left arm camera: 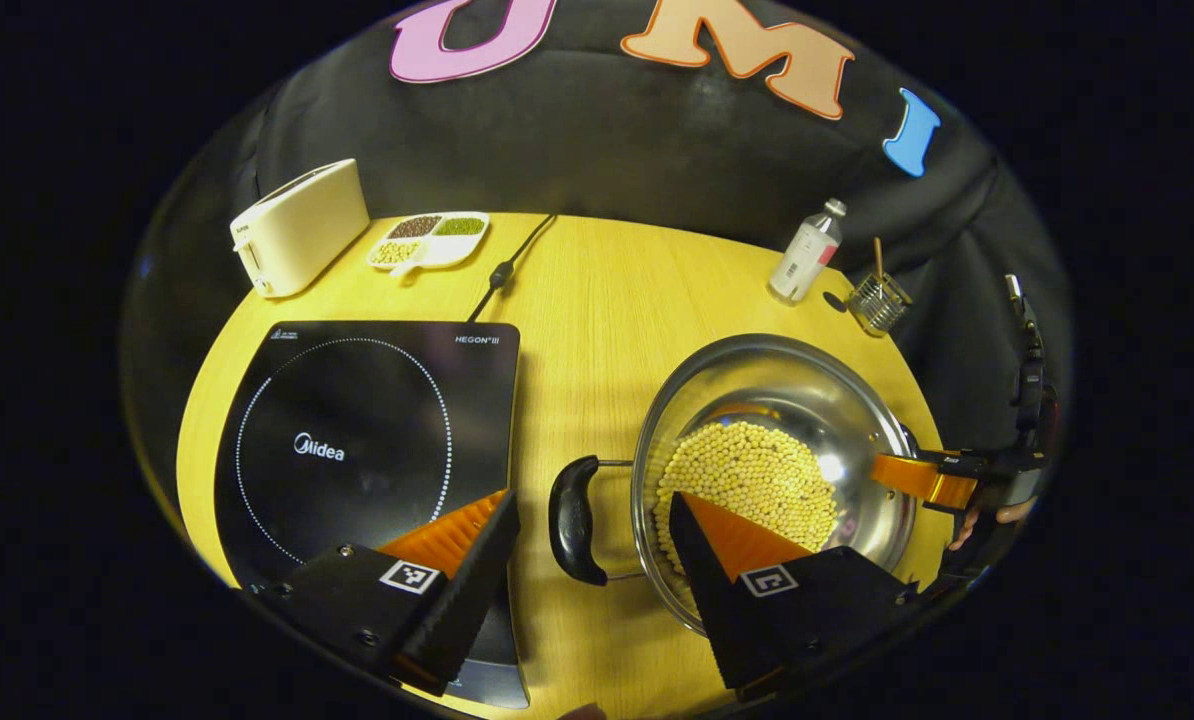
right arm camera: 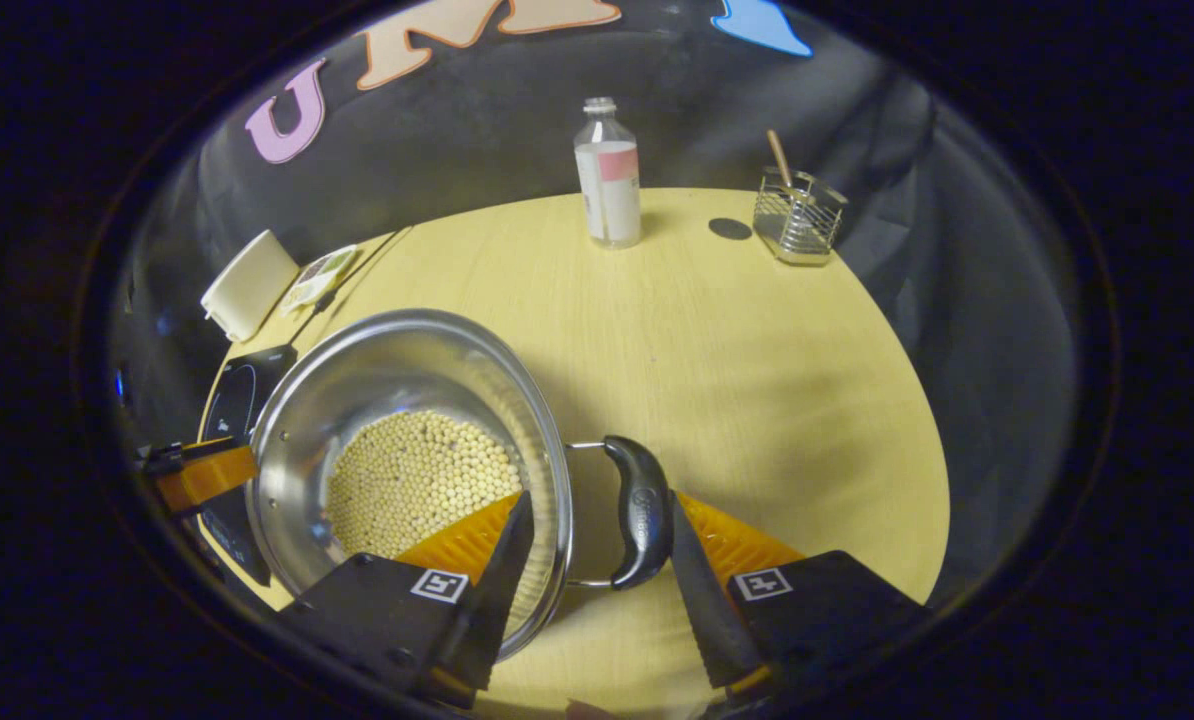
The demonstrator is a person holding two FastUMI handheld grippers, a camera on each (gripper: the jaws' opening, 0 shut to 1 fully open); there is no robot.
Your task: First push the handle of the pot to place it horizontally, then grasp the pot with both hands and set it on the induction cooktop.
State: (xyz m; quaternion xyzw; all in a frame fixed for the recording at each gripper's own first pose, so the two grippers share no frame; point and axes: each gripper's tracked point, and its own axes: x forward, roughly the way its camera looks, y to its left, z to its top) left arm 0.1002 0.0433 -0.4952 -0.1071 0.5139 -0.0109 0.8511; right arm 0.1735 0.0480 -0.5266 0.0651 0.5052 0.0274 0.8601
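A steel pot (left arm camera: 787,390) holding pale beans (left arm camera: 747,475) stands on the wooden table, right of the black induction cooktop (left arm camera: 357,440). Its black side handle (left arm camera: 572,520) lies between the spread fingers of my left gripper (left arm camera: 597,535), which is open. At the pot's opposite rim my right gripper (left arm camera: 912,477) reaches in. In the right gripper view the pot (right arm camera: 387,370) is at the left, and its other black handle (right arm camera: 642,510) sits between the fingers of my open right gripper (right arm camera: 597,550). My left gripper (right arm camera: 202,475) is at the far rim, over the cooktop (right arm camera: 242,385).
A cream toaster (left arm camera: 297,225) and a divided dish of beans (left arm camera: 427,238) stand behind the cooktop, with its power cord (left arm camera: 507,265) trailing back. A bottle (right arm camera: 609,175) and a wire holder (right arm camera: 797,215) stand at the far edge. Bare tabletop (right arm camera: 757,380) lies right of the pot.
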